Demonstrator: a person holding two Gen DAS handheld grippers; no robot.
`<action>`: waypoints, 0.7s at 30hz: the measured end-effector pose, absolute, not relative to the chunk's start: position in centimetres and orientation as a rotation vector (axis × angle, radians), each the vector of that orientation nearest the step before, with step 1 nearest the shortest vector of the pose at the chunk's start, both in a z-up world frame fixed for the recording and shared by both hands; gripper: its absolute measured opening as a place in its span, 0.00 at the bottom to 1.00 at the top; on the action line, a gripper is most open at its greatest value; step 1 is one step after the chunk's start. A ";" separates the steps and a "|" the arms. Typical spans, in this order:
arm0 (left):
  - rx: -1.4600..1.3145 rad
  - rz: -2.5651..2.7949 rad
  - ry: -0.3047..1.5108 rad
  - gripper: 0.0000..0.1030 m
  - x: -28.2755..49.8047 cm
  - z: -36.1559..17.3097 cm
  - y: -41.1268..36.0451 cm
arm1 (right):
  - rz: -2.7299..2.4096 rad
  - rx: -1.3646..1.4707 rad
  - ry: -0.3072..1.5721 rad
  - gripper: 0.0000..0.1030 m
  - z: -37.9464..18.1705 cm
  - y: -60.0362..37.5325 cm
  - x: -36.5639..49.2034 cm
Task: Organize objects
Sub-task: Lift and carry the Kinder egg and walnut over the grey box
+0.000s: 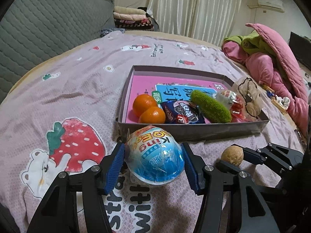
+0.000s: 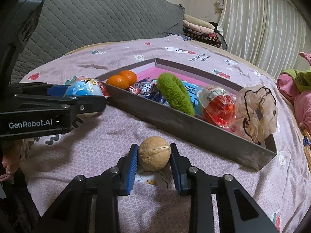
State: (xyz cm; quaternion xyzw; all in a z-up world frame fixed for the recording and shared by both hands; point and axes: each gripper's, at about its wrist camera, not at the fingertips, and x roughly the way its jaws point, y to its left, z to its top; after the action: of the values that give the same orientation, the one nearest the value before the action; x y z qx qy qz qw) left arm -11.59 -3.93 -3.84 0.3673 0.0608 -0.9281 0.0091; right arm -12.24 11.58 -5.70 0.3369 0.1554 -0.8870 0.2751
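My left gripper [image 1: 153, 161] is shut on a blue wrapped toy egg [image 1: 155, 155], just in front of the grey tray's near wall [image 1: 194, 131]; the egg also shows in the right wrist view [image 2: 83, 90]. My right gripper [image 2: 154, 155] is shut on a walnut [image 2: 155, 153], close to the tray's long wall [image 2: 184, 128]; the walnut shows in the left wrist view [image 1: 232, 155]. The tray holds two oranges [image 1: 144, 102], a cookie packet [image 1: 182, 113], a green fuzzy piece [image 1: 210, 106], a red toy egg [image 2: 218, 107] and a beige scrunchie [image 2: 256, 112].
Everything lies on a bed with a pink strawberry-print sheet [image 1: 77, 89]. A grey quilted headboard [image 1: 38, 29] stands at the back left. Pink and green bedding [image 1: 272, 58] is piled at the right. Curtains [image 1: 194, 5] hang behind.
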 end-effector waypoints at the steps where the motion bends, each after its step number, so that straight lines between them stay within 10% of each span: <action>1: 1.144 -2.900 0.191 0.58 -11.5 -3.7 -3.9 | -2.386 0.899 0.418 0.31 -5.6 11.6 -12.2; 21: 1.019 -2.959 0.129 0.58 -9.7 0.8 -2.2 | -2.469 0.723 0.342 0.31 -0.9 14.0 -11.5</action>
State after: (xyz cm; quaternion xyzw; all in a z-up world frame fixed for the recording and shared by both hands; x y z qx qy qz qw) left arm -9.66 -2.17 0.75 0.3253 0.0411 -0.9447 0.0045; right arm -11.45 13.96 -0.91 0.2684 0.1267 -0.9160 0.2699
